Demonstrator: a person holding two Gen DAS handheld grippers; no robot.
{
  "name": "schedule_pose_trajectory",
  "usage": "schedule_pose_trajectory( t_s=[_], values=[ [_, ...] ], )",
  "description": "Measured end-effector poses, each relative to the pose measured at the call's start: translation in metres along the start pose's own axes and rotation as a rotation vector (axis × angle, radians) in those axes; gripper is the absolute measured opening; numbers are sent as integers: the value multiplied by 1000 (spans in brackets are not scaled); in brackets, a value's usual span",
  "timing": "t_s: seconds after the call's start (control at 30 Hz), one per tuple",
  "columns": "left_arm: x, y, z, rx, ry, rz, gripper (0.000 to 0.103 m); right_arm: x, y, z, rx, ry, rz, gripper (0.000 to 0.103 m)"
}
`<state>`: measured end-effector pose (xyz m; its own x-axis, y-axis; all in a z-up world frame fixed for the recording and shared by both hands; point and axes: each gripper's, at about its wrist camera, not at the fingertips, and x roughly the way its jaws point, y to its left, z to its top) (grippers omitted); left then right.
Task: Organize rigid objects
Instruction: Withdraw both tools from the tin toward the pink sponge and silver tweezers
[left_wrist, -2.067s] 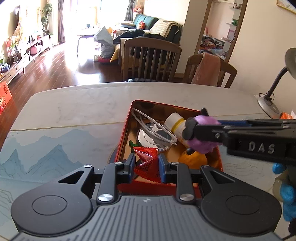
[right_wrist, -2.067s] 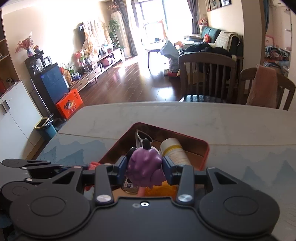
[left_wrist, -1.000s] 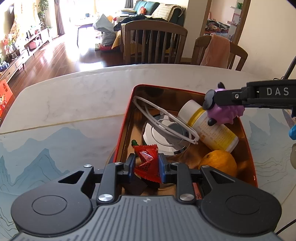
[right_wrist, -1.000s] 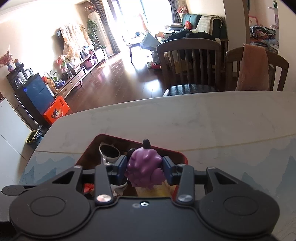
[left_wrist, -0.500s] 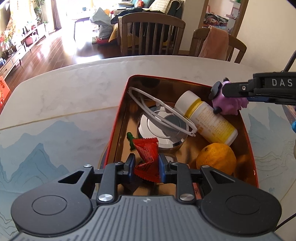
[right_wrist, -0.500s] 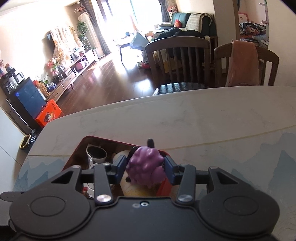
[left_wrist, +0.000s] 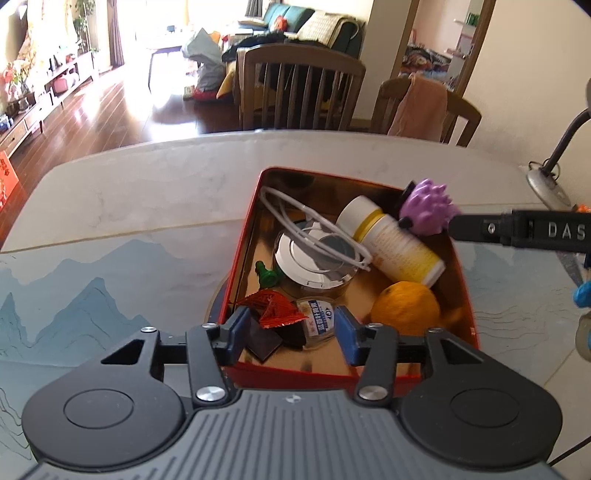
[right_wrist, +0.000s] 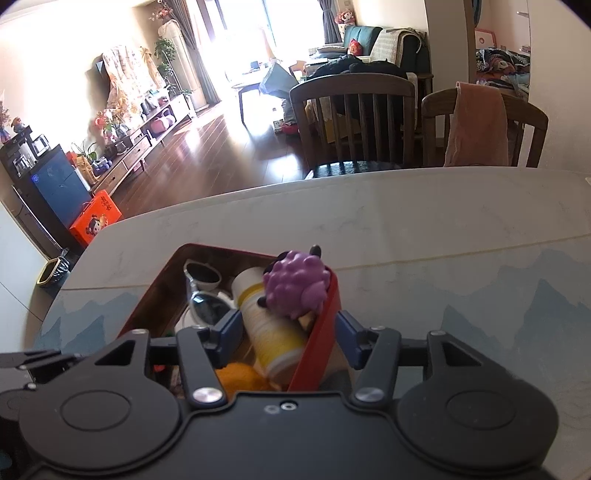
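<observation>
A red tin box (left_wrist: 466, 288) with a gold inside sits on the table. In it lie a white and yellow bottle (left_wrist: 395, 240), an orange (left_wrist: 404, 308), glasses (left_wrist: 314, 225), a round silver lid (left_wrist: 314, 262), a green piece (left_wrist: 266, 275) and a small jar (left_wrist: 319, 321). A red snack packet (left_wrist: 277, 308) lies at the near end, free between the fingers of my open left gripper (left_wrist: 290, 332). A purple toy (right_wrist: 297, 282) rests on the box's far right corner, against the bottle (right_wrist: 273, 332). My right gripper (right_wrist: 288, 334) is open just behind it.
A lamp base (left_wrist: 545, 184) stands at the table's right edge. Two wooden chairs (left_wrist: 299, 88) stand behind the far table edge. The table (left_wrist: 129, 229) has a marble top with a blue mountain print.
Both grippers have opened. The red packet dropped into the box's near end. The purple toy was let go and now rests at the box's far right corner.
</observation>
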<state>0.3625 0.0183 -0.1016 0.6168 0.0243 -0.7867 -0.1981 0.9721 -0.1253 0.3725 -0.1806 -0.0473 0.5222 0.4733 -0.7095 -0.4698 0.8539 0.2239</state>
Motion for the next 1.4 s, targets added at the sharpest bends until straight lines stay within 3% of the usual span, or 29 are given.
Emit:
schedule_pose_trajectory(
  t_s=[0.43,0.53,0.8,1.07,1.17,1.4],
  values=[
    [-66,-5,-27,27,-73,-29,49,-64,38,-30,-54,-55,31,69],
    [-81,-4,-36,33,-88,-36,54,-75,45,-39,-64,-62,39,71],
    [-114,-1,-59,38,-115,-49,56,-102,59,-67,-82,-80,45,83],
    [-131,6,-80,23,-136,-40,76,-109,68,-99,-124,-69,36,93],
    [-133,8,-86,11,-132,-42,78,-111,72,-112,-143,-74,42,100],
    [-140,9,-100,3,-144,-31,82,-120,84,-136,-186,-111,55,103]
  ],
)
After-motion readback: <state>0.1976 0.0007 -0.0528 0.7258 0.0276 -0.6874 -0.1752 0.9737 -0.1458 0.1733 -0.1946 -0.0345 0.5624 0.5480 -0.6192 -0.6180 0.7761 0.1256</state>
